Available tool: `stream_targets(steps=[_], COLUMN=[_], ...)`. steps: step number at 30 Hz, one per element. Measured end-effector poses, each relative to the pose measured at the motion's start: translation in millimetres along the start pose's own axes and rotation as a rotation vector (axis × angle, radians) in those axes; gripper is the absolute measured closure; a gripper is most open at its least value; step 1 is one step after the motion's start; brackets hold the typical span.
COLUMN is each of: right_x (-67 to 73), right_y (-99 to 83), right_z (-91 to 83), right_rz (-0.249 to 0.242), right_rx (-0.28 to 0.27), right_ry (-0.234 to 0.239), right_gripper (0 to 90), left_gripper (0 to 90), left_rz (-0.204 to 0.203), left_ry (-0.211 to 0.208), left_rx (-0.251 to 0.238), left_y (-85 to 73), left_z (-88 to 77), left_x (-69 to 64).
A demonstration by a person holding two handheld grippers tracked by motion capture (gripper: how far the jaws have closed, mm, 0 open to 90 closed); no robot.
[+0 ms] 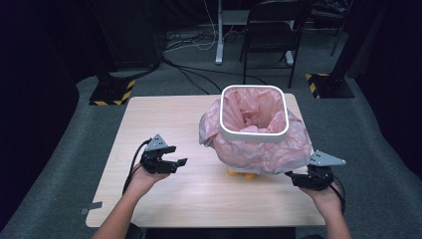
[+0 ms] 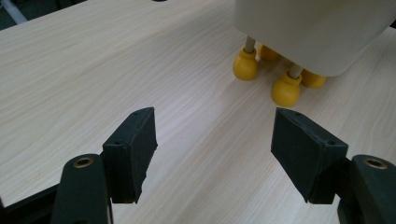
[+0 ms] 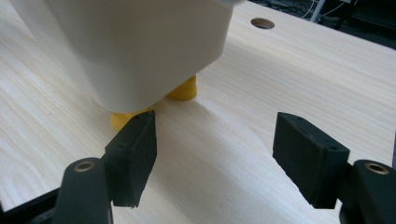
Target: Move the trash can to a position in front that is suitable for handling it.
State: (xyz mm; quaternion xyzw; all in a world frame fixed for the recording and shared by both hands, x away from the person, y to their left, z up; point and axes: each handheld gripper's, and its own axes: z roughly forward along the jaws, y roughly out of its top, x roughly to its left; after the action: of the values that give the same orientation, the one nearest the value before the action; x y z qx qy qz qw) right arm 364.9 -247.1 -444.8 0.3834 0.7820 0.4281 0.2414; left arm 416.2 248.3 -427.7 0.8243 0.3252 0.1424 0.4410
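White bin point(image 1: 254, 132) with pink bag liner point(image 1: 259, 149) sits right of centre in the high view, on yellow ball feet point(image 2: 246, 65); the liner drapes over its sides. Left gripper point(image 1: 171, 163) lower left of centre, jaws spread, holding nothing, well apart from the bin with bare surface point(image 1: 164, 119) between. Right gripper point(image 1: 298, 180) at lower right, jaws spread, empty, just beside the draped liner and near the surface's right edge. In the right gripper view one jaw sits close under the bin's bottom corner; contact can't be told. Open surface along the left and the near edge.
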Motion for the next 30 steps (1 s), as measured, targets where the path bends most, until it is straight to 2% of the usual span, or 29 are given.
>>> stream_targets(steps=[15, 30], right_x=[3.0, 6.5], right_y=[13.7, 30.7], right_z=[-4.6, -14.5], right_rz=[-0.018, -0.025], right_rx=[-0.038, -0.072], right_ry=[-0.018, -0.012], right_gripper=[29.5, 30.9], left_gripper=[29.6, 30.4], left_rz=[0.047, 0.094], left_ry=[-0.020, -0.031], left_rx=[-0.016, -0.027], left_y=[23.0, 43.0], left_z=[10.0, 13.8], left_x=[-17.2, -31.0])
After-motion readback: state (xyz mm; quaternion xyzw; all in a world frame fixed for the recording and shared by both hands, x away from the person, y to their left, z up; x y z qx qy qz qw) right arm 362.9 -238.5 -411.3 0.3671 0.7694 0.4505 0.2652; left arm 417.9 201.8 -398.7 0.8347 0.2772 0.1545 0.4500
